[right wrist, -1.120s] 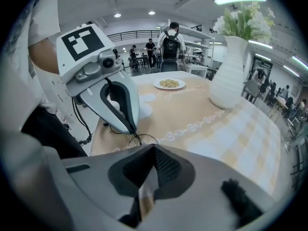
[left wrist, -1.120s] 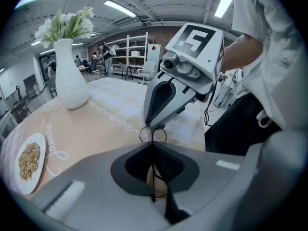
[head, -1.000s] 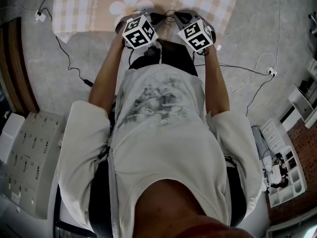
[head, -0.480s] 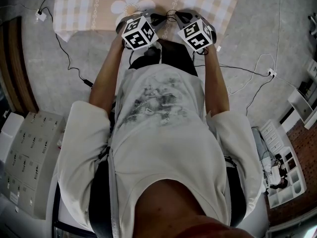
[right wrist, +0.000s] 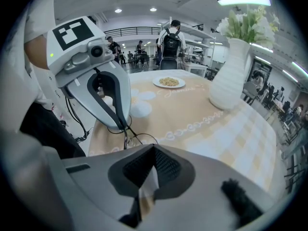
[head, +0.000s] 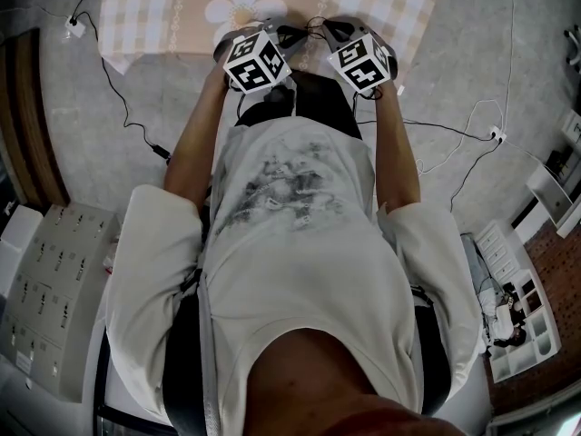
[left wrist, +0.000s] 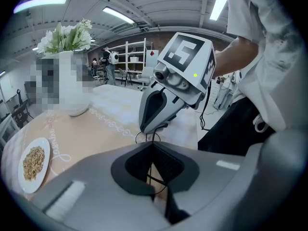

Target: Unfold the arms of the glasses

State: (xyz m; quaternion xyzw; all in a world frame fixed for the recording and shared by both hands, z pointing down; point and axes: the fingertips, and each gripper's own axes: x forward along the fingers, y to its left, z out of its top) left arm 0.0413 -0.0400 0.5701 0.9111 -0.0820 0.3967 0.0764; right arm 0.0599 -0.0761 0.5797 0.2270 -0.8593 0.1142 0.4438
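Where the two grippers meet over the near edge of the desk [head: 182, 16], the thin wire glasses [right wrist: 126, 138] are held between them. The left gripper [left wrist: 153, 150] and the right gripper [right wrist: 153, 150] each have their fingers clenched on the frame. Farther back on the desk stand a white vase [right wrist: 231, 76] and a plate of food [right wrist: 169, 82].

My grey left gripper [head: 295, 36] has slid a tiny bit lower in the head view. The thin black wire glasses [left wrist: 150, 172] it pinches went along, I think, but they look too small to tell.
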